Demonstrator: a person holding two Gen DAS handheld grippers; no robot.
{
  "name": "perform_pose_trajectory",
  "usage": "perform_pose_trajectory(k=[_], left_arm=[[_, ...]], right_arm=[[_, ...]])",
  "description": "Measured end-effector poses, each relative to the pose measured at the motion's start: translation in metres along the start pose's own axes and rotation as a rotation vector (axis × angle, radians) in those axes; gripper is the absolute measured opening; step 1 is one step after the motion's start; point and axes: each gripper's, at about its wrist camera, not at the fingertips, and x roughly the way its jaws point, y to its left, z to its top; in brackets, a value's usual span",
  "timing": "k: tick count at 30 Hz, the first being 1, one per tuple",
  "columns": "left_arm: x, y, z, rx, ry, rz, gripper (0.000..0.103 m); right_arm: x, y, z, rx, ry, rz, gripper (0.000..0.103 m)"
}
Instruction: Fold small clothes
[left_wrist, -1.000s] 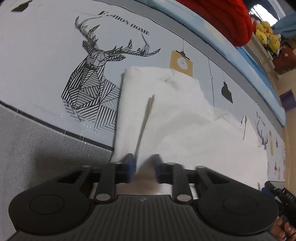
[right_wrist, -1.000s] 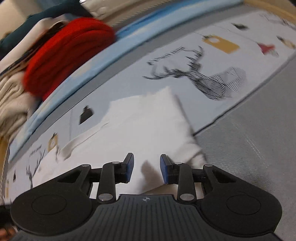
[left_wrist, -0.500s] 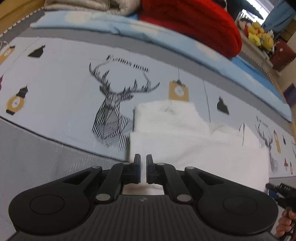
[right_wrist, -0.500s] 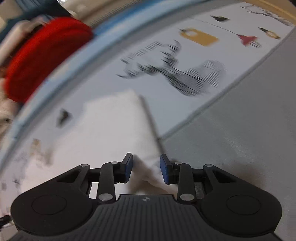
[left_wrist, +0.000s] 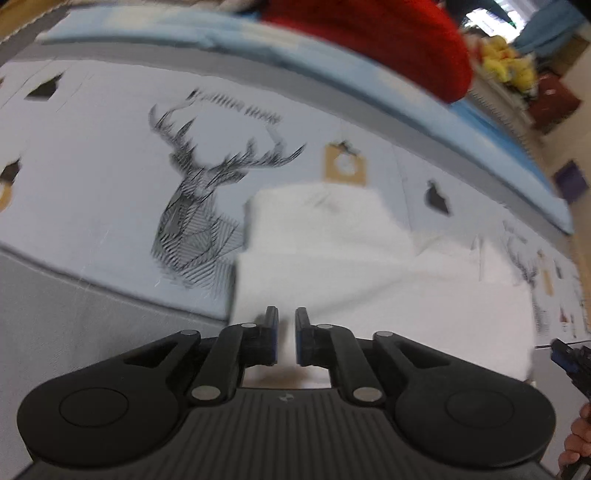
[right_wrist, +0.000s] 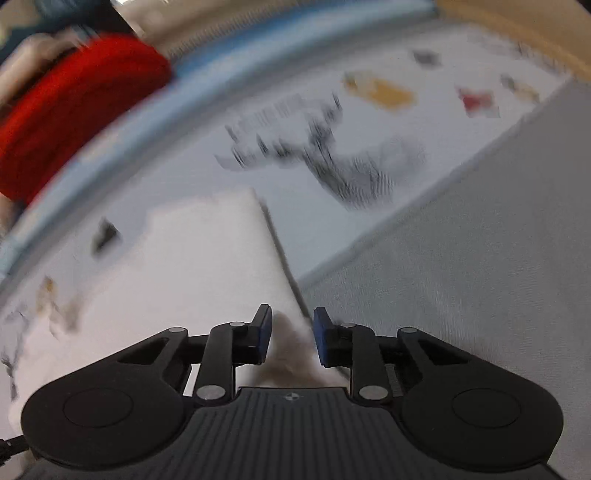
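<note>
Bedding: printed sheet with the deer drawing covers the far half of your work surface, and a plain grey cover lies nearer to you; a red knitted pile sits at the far edge, well apart from the work.

Garment: white small garment lies flat on the printed sheet, just to the right of the deer, with its near edge reaching the grey cover.

Progress: one fold looks already made, because a near layer lies over a far layer with a straight edge across. The far part shows beyond it, and at the right side the cloth is wider and less tidy. In my judgement you are about in the middle; at least one more fold and some smoothing are left.

Left gripper: left gripper hangs over the near left part of the garment and points steeply down. Its jaws have just been opening a little and stand with a narrow gap; I see no cloth pinched between them.

Right gripper: right gripper points down at the garment's near corner, beside the grey cover. Its jaws have just been closing but stand apart, with the cloth edge between them; the pads do not seem to press it. The picture is blurred, so this is not sure.
</note>
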Motion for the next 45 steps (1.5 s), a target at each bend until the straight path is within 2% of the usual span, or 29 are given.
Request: perform_pose_trajectory(k=[2,3,5,6,7,8,9,11,14,17,19,21,25,30,33,35,37,39,40,45], left_arm=[[0.019,0.006,-0.008,-0.006,0.092,0.057,0.012],[0.028,0.01,-0.014,-0.007,0.146,0.084,0.011],[0.018,0.007,-0.014,0.003,0.118,0.095,0.012],[0.008,0.002,-0.013,0.019,0.095,0.103,0.014],[-0.007,-0.005,-0.013,0.05,0.047,0.104,0.017],[-0.024,-0.012,-0.015,0.097,-0.01,0.101,0.023],[-0.039,-0.018,-0.019,0.151,-0.057,0.106,0.029],[-0.071,-0.026,-0.029,0.231,-0.132,0.132,0.03],[-0.113,-0.028,-0.048,0.257,-0.186,0.125,0.03],[-0.16,-0.027,-0.083,0.273,-0.238,0.097,0.03],[-0.186,-0.024,-0.111,0.262,-0.254,0.068,0.03],[-0.205,-0.018,-0.139,0.241,-0.253,0.049,0.03],[-0.218,-0.001,-0.198,0.197,-0.21,0.042,0.029],[-0.191,0.032,-0.244,0.087,-0.046,0.057,0.027],[-0.178,0.044,-0.254,0.068,0.001,0.043,0.027],[-0.164,0.054,-0.26,0.062,0.022,0.064,0.027],[-0.147,0.065,-0.26,0.015,0.098,0.096,0.027],[-0.14,0.071,-0.257,-0.033,0.13,0.041,0.028],[-0.139,0.072,-0.257,-0.036,0.134,0.039,0.028],[-0.13,0.064,-0.26,0.04,0.163,0.085,0.028]], right_arm=[[0.004,0.004,-0.002,-0.046,0.018,0.039,0.027],[0.015,0.0,-0.006,-0.04,0.088,0.036,0.027],[0.034,-0.013,-0.018,-0.032,0.204,-0.018,0.022],[0.031,-0.015,-0.019,-0.032,0.192,-0.03,0.022],[0.023,-0.014,-0.018,-0.04,0.176,-0.044,0.028],[0.011,-0.011,-0.016,-0.061,0.142,-0.055,0.029],[-0.003,-0.009,-0.014,-0.091,0.094,-0.054,0.029],[-0.039,-0.001,-0.015,-0.189,-0.015,-0.051,0.029],[-0.094,-0.001,-0.016,-0.26,-0.106,0.016,0.032],[-0.148,-0.018,-0.024,-0.228,-0.179,0.073,0.035],[-0.176,-0.034,-0.035,-0.194,-0.193,0.097,0.038],[-0.193,-0.056,-0.056,-0.155,-0.166,0.11,0.039],[-0.204,-0.093,-0.107,-0.09,-0.062,0.087,0.04],[-0.193,-0.115,-0.147,-0.042,0.071,0.038,0.04],[-0.186,-0.118,-0.16,-0.061,0.118,0.008,0.04],[-0.177,-0.121,-0.165,-0.071,0.164,0.004,0.04],[-0.167,-0.125,-0.17,-0.064,0.201,0.001,0.041],[-0.156,-0.125,-0.177,-0.083,0.245,-0.012,0.042],[-0.151,-0.125,-0.18,-0.098,0.262,-0.022,0.042],[-0.134,-0.125,-0.189,-0.146,0.309,-0.052,0.042]])
